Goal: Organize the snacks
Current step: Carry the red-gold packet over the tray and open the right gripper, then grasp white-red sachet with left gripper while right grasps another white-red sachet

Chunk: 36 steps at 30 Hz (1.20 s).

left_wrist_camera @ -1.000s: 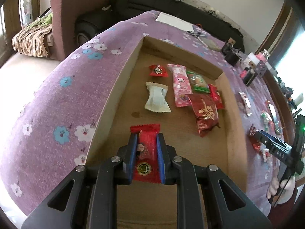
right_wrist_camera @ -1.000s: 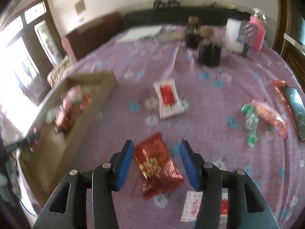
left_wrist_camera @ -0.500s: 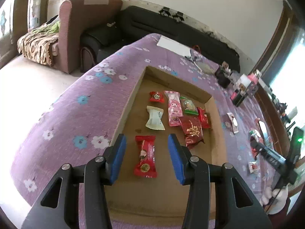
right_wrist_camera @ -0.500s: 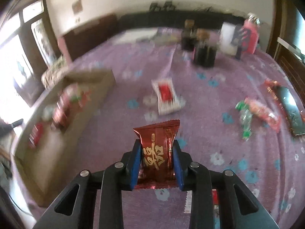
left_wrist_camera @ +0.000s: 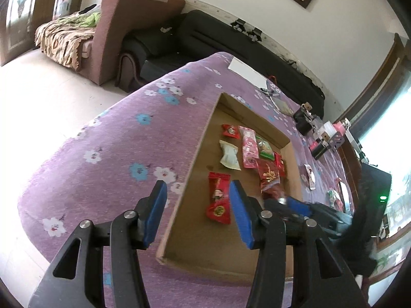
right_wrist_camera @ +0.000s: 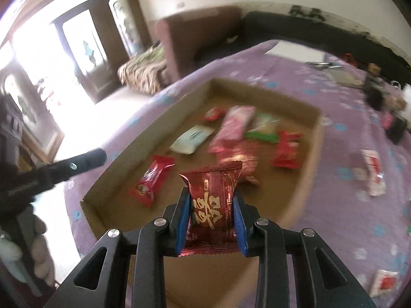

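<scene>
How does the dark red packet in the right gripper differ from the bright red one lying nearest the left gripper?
The dark red packet is clamped upright in the right gripper, above the cardboard tray; the bright red packet lies flat inside it, untouched. The first is squat, the second long. Both have crimped ends.

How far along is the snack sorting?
Done: about seven packets lie in the cardboard tray, the nearest a red packet under the opening, empty left gripper. In hand: right gripper clamps a dark red packet over the tray. Left: white-and-red sachets on the tablecloth.

The dark red snack packet (right_wrist_camera: 214, 202) bears large gold Chinese characters, not clearly readable.
</scene>
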{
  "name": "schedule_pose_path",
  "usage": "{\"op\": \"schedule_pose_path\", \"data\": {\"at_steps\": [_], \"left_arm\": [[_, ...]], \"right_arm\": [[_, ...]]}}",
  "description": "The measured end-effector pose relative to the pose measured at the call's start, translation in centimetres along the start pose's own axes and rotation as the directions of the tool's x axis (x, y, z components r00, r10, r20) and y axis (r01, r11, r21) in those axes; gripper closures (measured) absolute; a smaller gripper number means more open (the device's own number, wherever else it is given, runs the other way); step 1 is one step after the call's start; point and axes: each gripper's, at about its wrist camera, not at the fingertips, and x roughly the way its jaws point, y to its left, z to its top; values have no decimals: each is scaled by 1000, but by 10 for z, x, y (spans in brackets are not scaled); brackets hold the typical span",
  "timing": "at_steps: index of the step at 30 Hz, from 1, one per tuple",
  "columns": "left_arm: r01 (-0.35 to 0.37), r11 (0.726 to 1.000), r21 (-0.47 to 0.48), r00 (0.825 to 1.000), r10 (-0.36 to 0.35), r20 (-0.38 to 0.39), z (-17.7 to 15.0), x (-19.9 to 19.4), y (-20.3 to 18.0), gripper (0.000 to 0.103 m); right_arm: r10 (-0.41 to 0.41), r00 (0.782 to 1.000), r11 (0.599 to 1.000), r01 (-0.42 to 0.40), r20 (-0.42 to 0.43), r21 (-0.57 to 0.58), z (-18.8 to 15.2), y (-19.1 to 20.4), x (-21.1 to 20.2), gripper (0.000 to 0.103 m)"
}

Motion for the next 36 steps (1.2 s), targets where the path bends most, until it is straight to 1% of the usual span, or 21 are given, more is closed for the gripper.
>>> {"op": "schedule_pose_path", "data": {"at_steps": [2,4,5,6,8,12,16,19,21,22,24,26,27,30,33,36], "left_arm": [[2,1000,-11,1000,-2,1,0,0,5,54],[8,1000,-21,1000,-8,-1,0,0,9,54],[10,1000,-24,1000,-10,-2,-1,-1,9,54],[13,1000,-24,1000,-13,-1,-2,-1,10,54],[22,1000,-21,1000,-22,-3,-3,-1,7,54],[45,999,-5,999,-46,-10,-7,-2,-3,54],[67,997,25,998,-67,-13,-11,-6,-18,54],[88,995,45,996,-87,-21,-16,-6,-30,53],[103,993,61,994,-102,-25,-20,-6,-38,49],[112,991,72,994,-110,-30,-23,-4,-43,49],[130,987,93,991,-126,-46,-27,-1,-52,49],[143,984,110,988,-136,-67,-30,3,-61,49],[147,982,118,987,-139,-78,-32,5,-64,49],[150,979,134,986,-138,-96,-34,8,-69,49],[145,979,147,986,-131,-100,-34,7,-72,49],[137,979,152,988,-123,-96,-33,6,-72,49]], "right_arm": [[-8,1000,1000,8,-4,-9,2,6,10,69],[7,1000,1000,-7,0,-1,4,9,13,69],[18,1000,1000,-18,4,5,3,11,13,66],[29,999,999,-30,16,16,3,10,9,64],[39,998,999,-40,51,30,3,7,-3,52],[43,992,997,-51,118,66,2,-7,-29,50],[-10,985,994,-10,170,112,-8,-37,-59,49],[-96,978,981,62,183,184,-16,-79,-76,45],[-140,974,964,92,178,251,-21,-110,-83,45],[-168,971,945,109,169,309,-25,-135,-87,45],[-211,967,915,143,146,376,-28,-169,-87,45],[-252,961,893,185,115,410,-26,-195,-82,45],[-265,959,888,202,101,413,-22,-204,-78,45],[-280,959,884,236,53,403,-4,-223,-59,45],[-266,964,873,240,2,425,13,-242,-30,45],[-243,968,861,246,-64,445,18,-254,-3,46]]}}
